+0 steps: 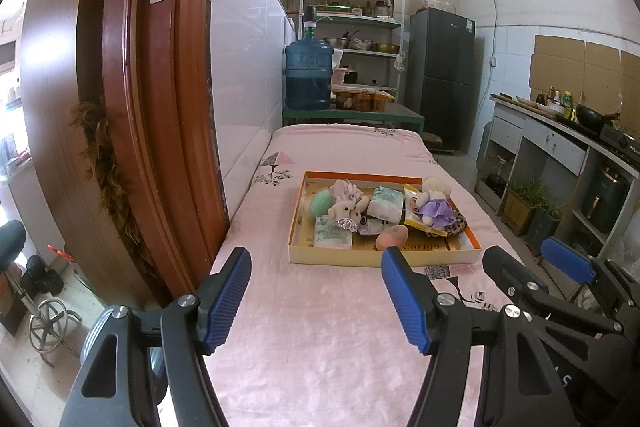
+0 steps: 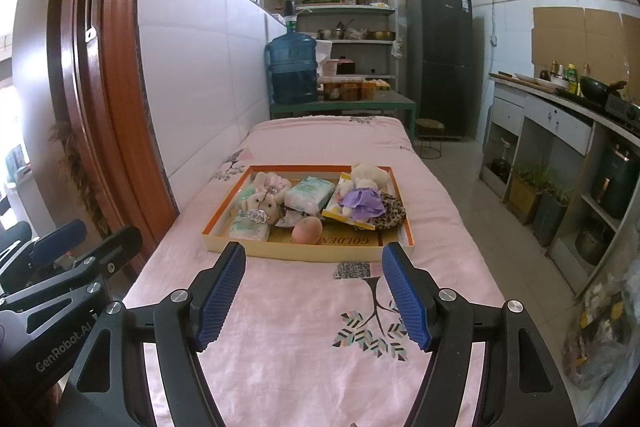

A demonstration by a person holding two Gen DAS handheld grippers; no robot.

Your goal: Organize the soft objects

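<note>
Left wrist view: left gripper (image 1: pixel 316 301) spread wide, nothing between pads, low over pink cloth (image 1: pixel 320 327). Ahead and slightly right of it: shallow orange-rimmed tray (image 1: pixel 298 217) holding soft objects. Inside: green round sponge (image 1: pixel 322 203), pink plush pigs (image 1: pixel 347 209), tissue packs (image 1: pixel 385 203), white bear in purple dress (image 1: pixel 435 205), peach (image 1: pixel 392 237) nearest claw. Right gripper's blue pad visible at far right.

Right wrist view: right gripper (image 2: pixel 314 297) spread wide, empty. Tray (image 2: pixel 216 225) straight ahead, just beyond fingertips; leopard-print fabric (image 2: pixel 394 211) at its right edge.
</note>
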